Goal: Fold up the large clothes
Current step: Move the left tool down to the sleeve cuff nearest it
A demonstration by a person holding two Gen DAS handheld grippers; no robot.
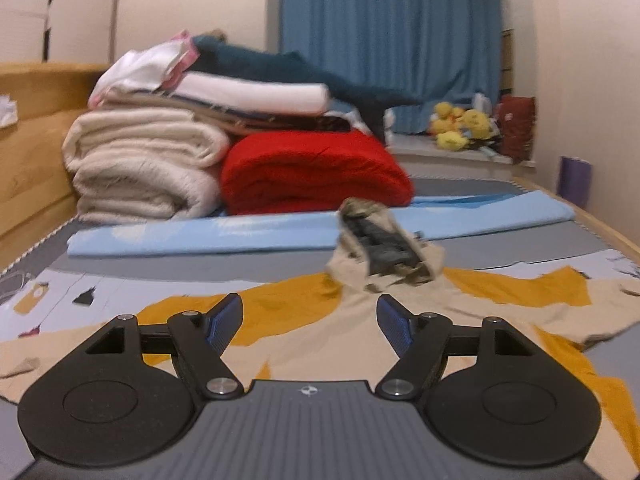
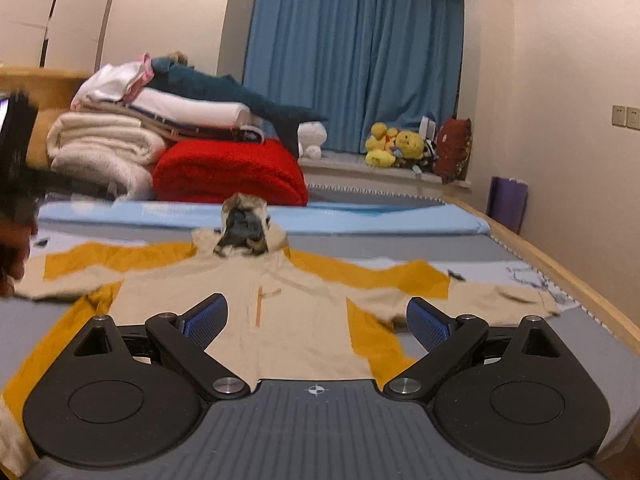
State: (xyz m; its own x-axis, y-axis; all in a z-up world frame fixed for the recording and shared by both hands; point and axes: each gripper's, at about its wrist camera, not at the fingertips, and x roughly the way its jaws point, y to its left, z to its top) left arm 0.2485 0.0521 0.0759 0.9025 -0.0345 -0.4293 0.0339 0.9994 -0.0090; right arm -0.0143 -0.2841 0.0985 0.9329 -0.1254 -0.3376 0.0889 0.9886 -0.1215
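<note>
One beige and mustard hooded jacket [image 2: 280,304] is lying spread flat across the bed [image 2: 560,264], sleeves reaching toward both edges. The left gripper [image 1: 310,312] and right gripper [image 2: 316,316] are hovering above it, fingers wide, holding nothing.

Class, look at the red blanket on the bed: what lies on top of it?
On the red blanket rests a stack of folded linens with a shark plush on top. How far the stack reaches across the blanket is hidden.
</note>
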